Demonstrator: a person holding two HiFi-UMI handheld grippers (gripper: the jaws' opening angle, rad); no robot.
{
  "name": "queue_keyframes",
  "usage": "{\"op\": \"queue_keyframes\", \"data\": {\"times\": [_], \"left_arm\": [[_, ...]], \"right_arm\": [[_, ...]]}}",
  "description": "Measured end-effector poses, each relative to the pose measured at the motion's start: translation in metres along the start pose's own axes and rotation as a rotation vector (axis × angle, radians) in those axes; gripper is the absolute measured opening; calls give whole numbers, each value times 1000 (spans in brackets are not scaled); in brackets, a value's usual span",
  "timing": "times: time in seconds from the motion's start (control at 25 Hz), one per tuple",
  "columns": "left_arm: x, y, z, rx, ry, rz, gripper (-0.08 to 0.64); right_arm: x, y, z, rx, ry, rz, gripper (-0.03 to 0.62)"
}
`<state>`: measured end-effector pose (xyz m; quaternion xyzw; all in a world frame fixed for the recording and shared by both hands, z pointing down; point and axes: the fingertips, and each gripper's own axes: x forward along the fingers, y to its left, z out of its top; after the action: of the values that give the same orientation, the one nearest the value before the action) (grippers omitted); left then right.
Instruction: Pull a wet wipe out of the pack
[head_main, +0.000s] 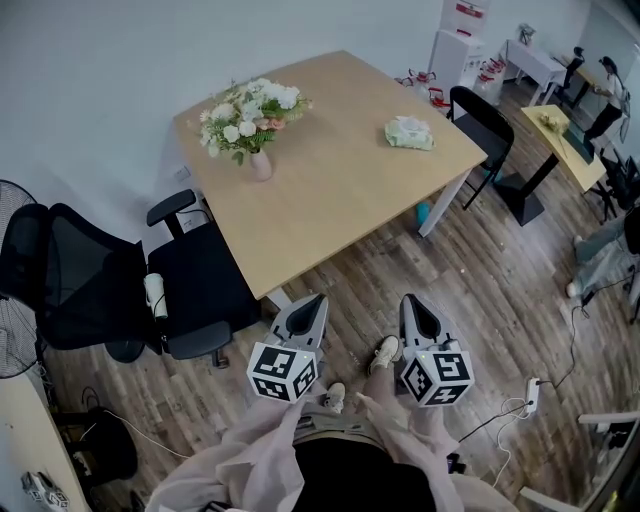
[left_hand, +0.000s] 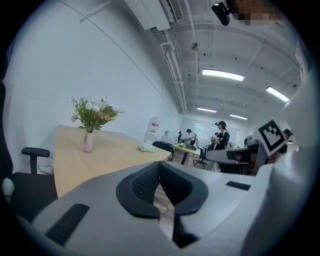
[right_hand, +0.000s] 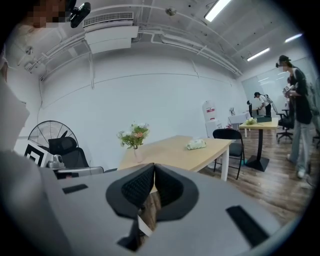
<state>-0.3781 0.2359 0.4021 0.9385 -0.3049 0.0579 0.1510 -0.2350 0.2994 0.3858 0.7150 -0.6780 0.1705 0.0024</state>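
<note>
Wet wipe pack at 2 o'clock on the worktop. Left gripper and right gripper at 6 o'clock, well apart from it, fingers together, empty.

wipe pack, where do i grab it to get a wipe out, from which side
Probably pinch the pale raised bit at the top middle of the pack, coming from above: it lies flat on the table, that face up. Whether that bit is a wipe or a flap is too small to tell.
</note>
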Motion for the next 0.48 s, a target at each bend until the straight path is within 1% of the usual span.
{"op": "queue_keyframes", "data": {"times": [0.24,0.48], "left_arm": [[34,5,3,-14,-3,20,11],[88,6,19,-14,-11,36,10]], "right_arm": [[29,-23,10,-9,6,23,12],[66,-60,34,-17,8,49,12]]}}
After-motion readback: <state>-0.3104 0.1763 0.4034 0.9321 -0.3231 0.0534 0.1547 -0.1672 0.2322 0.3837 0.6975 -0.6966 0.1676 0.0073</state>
